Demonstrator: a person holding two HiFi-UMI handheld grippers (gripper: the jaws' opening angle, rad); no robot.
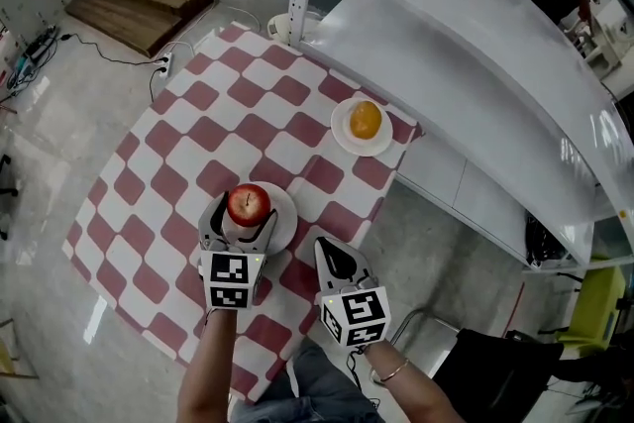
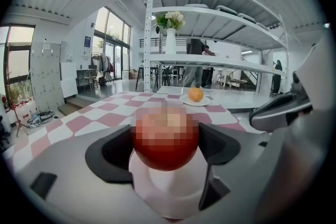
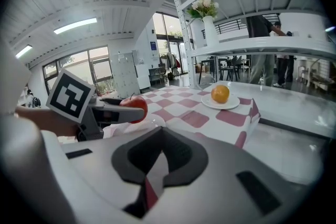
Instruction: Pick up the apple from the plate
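Note:
A red apple [image 1: 248,204] sits between the two jaws of my left gripper [image 1: 241,219], which is shut on it. Its dark pads [image 2: 111,153] press the apple [image 2: 166,140] from both sides. The white plate [image 1: 285,225] lies directly under the apple, and its rim [image 2: 173,194] shows below the fruit. From the right gripper view the apple [image 3: 134,107] appears slightly above the plate [image 3: 149,123]. My right gripper [image 1: 330,253] hangs over the table's near right edge, beside the plate, with its jaws together and nothing in them [image 3: 157,149].
An orange [image 1: 366,119] rests on a second white plate [image 1: 343,136] at the far right of the red-and-white checked tablecloth [image 1: 198,134]. White metal shelving [image 1: 475,45] stands just beyond, with a vase of flowers [image 2: 170,39]. Wooden steps [image 1: 139,0] lie far left.

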